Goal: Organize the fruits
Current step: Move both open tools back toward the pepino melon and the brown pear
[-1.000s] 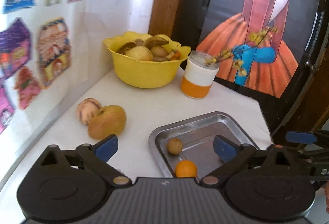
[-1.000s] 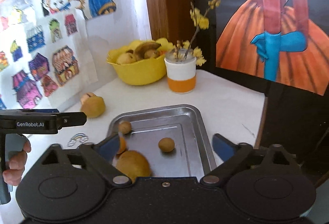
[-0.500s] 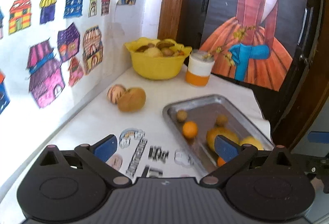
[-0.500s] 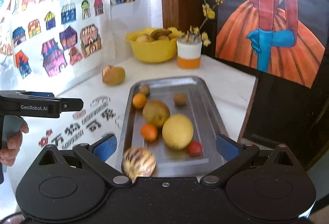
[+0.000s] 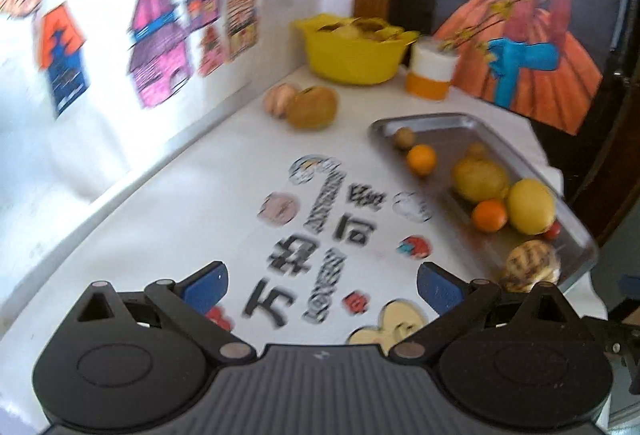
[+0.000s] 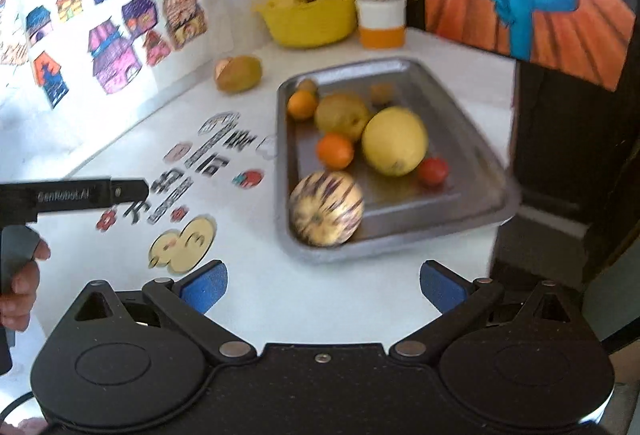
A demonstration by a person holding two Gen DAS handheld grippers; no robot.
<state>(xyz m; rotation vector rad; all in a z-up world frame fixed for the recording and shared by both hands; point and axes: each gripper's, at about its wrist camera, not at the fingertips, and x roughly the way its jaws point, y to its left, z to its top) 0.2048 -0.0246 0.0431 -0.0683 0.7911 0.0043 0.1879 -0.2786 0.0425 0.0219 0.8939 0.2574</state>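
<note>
Fruits (image 6: 394, 141) in metal tray (image 6: 472, 171), white stickered table (image 6: 256, 291), drawings-covered wall (image 5: 120, 47)

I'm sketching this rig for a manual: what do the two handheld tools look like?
Both match: the left tool and right tool have black linkage arms on round black pivots, with blue pads. The left tool's side reads GenRobot.AI; a bare hand grips it.
</note>
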